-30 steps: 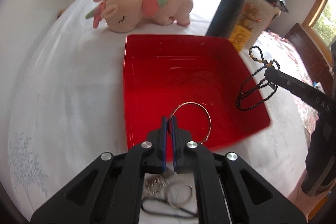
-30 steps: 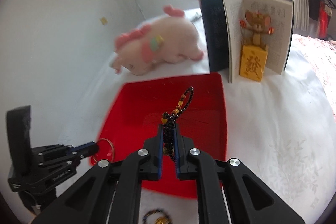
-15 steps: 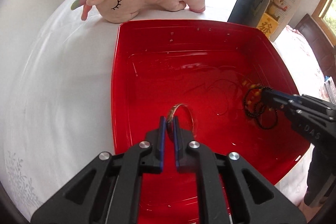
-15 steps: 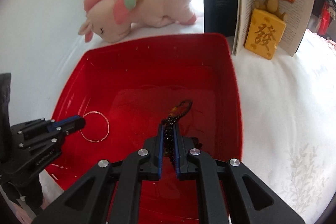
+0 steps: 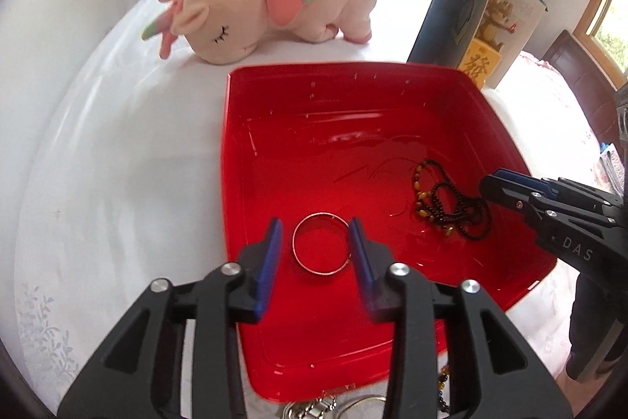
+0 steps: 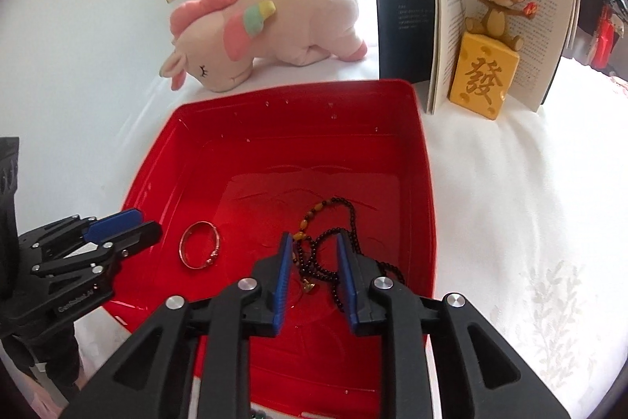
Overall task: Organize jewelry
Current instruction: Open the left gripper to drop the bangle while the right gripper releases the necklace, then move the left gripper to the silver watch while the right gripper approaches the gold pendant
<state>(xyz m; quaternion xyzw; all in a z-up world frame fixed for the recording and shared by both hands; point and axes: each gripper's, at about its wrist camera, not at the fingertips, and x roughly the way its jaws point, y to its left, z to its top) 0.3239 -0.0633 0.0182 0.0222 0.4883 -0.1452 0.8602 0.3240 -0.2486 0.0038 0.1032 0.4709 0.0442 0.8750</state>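
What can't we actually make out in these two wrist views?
- Jewelry still outside the red tray: left wrist view shows only scraps of metal pieces at the bottom edge, cut off by the frame and the left hand-held gripper.
- Beaded necklace: right wrist view, its near part is hidden behind the right hand-held gripper.
- Bangle: clasp detail too small.
- Book text: too small to read.
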